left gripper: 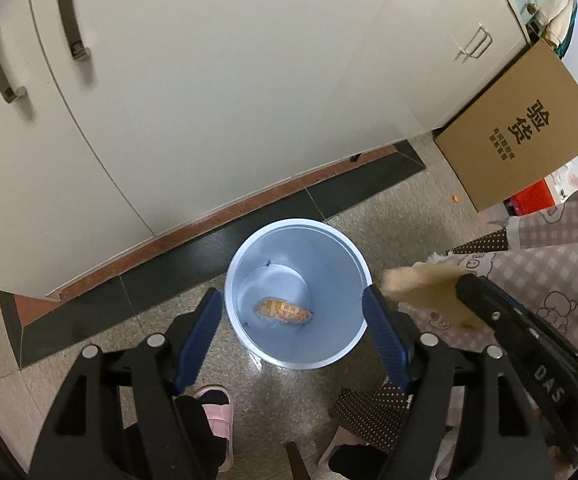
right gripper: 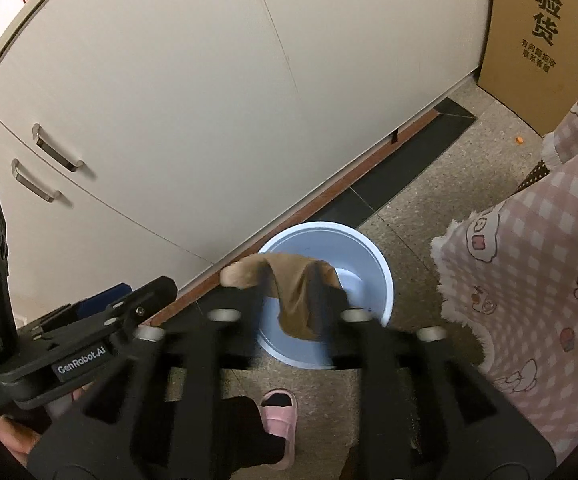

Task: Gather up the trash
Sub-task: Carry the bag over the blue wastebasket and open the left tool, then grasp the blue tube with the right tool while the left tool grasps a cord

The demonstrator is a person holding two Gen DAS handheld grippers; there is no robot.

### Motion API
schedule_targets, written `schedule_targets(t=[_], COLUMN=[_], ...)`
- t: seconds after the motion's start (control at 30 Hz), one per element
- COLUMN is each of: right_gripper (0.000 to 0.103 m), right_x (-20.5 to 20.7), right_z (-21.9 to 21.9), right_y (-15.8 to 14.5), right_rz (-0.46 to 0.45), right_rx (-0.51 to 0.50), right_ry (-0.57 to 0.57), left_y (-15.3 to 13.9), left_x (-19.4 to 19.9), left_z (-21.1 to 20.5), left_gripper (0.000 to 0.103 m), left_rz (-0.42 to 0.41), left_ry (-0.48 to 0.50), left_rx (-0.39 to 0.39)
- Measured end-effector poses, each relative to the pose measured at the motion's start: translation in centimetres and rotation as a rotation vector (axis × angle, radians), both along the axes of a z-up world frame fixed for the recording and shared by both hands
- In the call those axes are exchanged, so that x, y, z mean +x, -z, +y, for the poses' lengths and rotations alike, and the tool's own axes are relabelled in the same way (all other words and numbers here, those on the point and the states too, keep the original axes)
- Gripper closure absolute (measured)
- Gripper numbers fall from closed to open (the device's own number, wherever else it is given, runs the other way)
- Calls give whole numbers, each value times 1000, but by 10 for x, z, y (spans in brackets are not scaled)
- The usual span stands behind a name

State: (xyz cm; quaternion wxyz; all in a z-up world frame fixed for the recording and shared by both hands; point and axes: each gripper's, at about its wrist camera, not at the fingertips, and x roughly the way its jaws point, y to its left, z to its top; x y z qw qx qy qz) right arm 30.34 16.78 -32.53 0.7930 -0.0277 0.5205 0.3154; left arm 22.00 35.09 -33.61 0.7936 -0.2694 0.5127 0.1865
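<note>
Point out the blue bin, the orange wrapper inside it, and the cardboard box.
blue bin [left gripper: 289, 226]: left wrist view, on its far rim.
orange wrapper [left gripper: 283, 311]: left wrist view, on its middle, lying on the bin's floor.
cardboard box [left gripper: 529, 136]: left wrist view, on its printed face.

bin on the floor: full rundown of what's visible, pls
The bin is a round, pale blue bucket, plastic by the look of it, upright on the speckled floor close to the dark tile strip below the white cabinets. It tapers to a smaller base and has no lid or liner. An orange wrapper lies on its bottom. In the right wrist view a brown scrap hangs over its opening. Nothing visibly touches its rim.
</note>
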Motion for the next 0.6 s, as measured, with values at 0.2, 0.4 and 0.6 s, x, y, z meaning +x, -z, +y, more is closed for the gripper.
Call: schedule_targets(t=[0.2,0.4,0.6], right_gripper=[44,44,44], right_x=[-7,-17,-39], right_z=[-5,-17,-41], right_y=[-12,-40,-94], right_rz=[-34,-90,-233], right_rx=[11,22,46], right_ry=[2,18,51], left_y=[-10,-35,-84], left_x=[-6,-11,-20], left_z=[0,-8,-28], left_gripper=[32,32,32], left_rz=[-15,-57,-150], left_ry=[-11,-4,20], left_rx=[5,13,40])
